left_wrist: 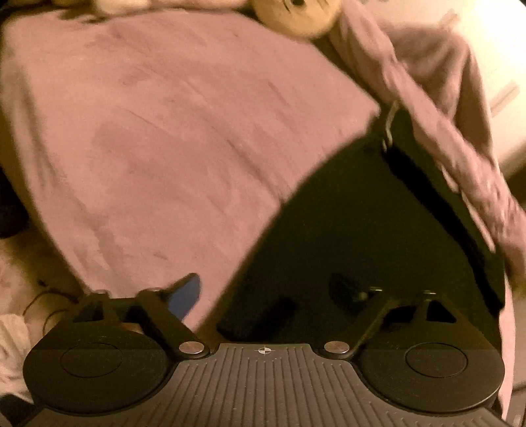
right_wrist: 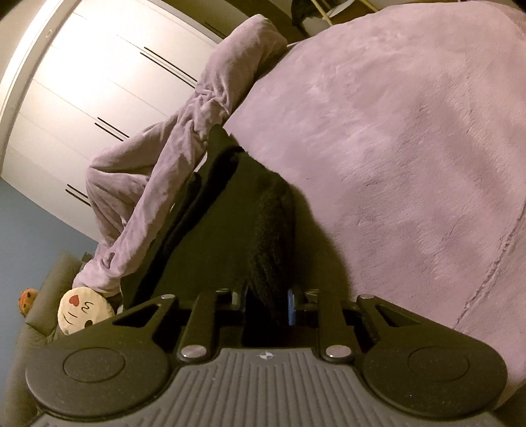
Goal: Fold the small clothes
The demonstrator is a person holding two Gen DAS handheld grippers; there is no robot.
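Note:
A black garment (left_wrist: 378,213) lies on a pink fleece blanket (left_wrist: 164,131) at the right of the left wrist view. My left gripper (left_wrist: 266,292) is open, its blue-padded left finger (left_wrist: 185,292) over the blanket and its right finger over the black cloth. In the right wrist view the same black garment (right_wrist: 230,223) runs up from the fingers. My right gripper (right_wrist: 268,305) is shut on a bunched fold of it, just above the blanket (right_wrist: 411,147).
A bunched pink blanket roll (right_wrist: 157,184) lies along the garment's far edge. A round emoji cushion (right_wrist: 83,308) sits at lower left, white wardrobe doors (right_wrist: 98,82) behind. A tan plush toy (left_wrist: 296,13) sits at the top of the left view.

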